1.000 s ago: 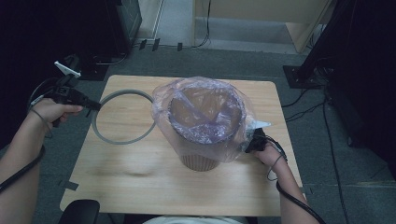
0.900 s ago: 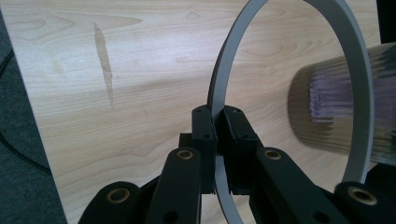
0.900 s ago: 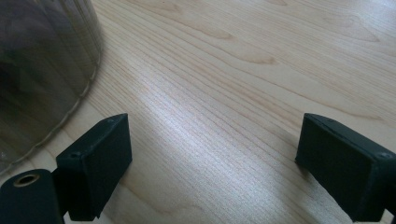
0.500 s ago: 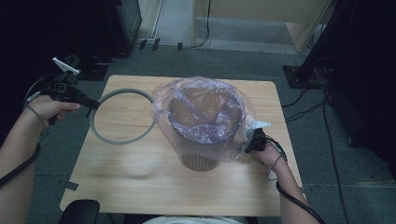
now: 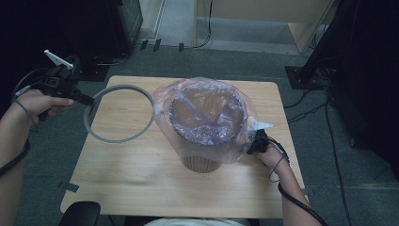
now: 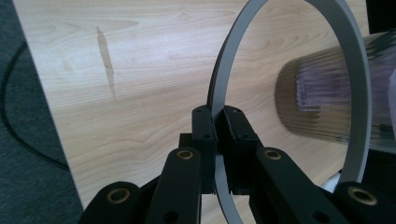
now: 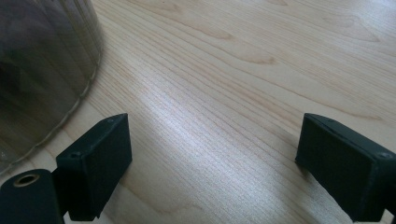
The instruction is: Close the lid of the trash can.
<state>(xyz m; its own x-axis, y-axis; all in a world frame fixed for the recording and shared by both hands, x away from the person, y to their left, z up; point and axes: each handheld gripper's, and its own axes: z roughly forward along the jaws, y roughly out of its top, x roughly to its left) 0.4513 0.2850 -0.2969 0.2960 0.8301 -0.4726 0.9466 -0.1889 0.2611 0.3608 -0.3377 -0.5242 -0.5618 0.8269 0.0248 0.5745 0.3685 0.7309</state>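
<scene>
Left gripper (image 6: 215, 140) clamped on grey ring (image 5: 118, 113) at its 9 o'clock; looks light, stiff, thin-edged. Right gripper (image 7: 212, 158) jaws apart beside lined bin (image 5: 202, 160).

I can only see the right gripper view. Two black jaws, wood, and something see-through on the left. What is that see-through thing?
Observer: It is a clear plastic bag pulled over a ribbed brown bin standing on the table.
Operator: Is my gripper holding the bag?
Observer: No. The right gripper sits open beside the bin's right side, close to the bag.
Operator: What is the other hand doing?
Observer: The left gripper is shut on a grey ring, pinching its rim at the table's left edge.
Operator: Is the ring on the bin?
Observer: Not yet. It is to the left of the bin, beside it.
</scene>
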